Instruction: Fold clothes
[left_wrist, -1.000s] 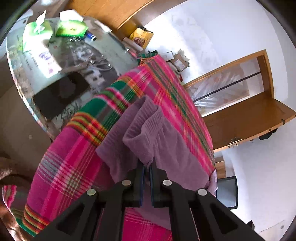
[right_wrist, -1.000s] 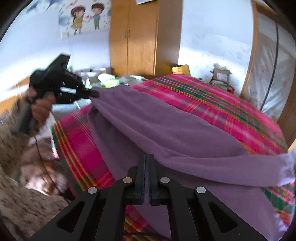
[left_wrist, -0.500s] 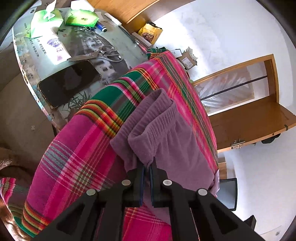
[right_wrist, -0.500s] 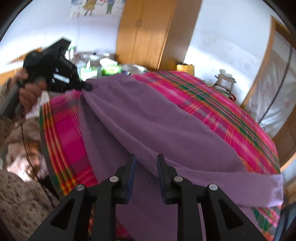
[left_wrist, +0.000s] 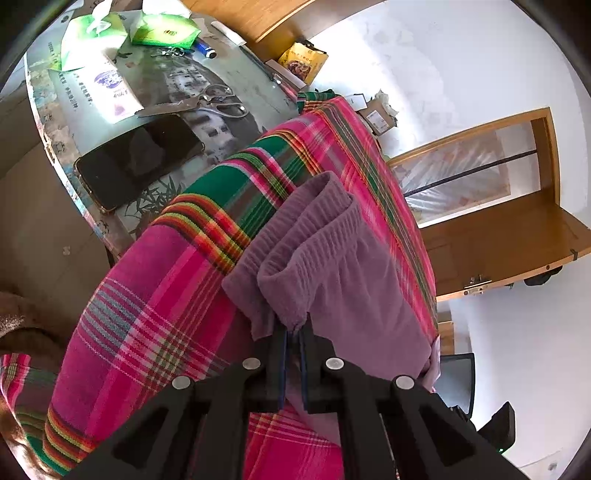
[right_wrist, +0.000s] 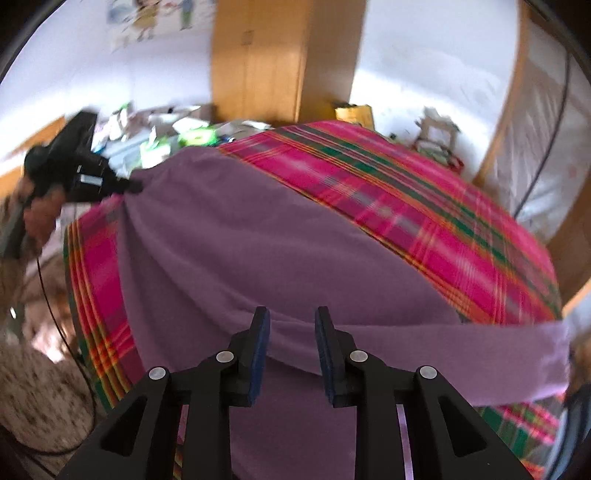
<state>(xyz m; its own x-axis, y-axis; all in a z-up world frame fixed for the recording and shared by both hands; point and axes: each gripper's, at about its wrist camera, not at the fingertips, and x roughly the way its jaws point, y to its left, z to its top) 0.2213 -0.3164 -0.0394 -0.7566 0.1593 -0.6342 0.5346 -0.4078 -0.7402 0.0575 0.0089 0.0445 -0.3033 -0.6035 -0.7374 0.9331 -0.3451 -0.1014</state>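
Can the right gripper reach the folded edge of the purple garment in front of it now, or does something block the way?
Probably yes. The right gripper, whose jaws have just been opening, is empty, and the purple garment has its fold directly ahead of the fingertips with nothing between. The left gripper pinches the far end, well clear.

White walls (left_wrist: 461, 55) enclose the daylit room. A wooden wardrobe (right_wrist: 258, 59) stands at the back, a cartoon poster (right_wrist: 147, 18) beside it, and an open wooden door (left_wrist: 509, 243) to one side.

No legible text on anything
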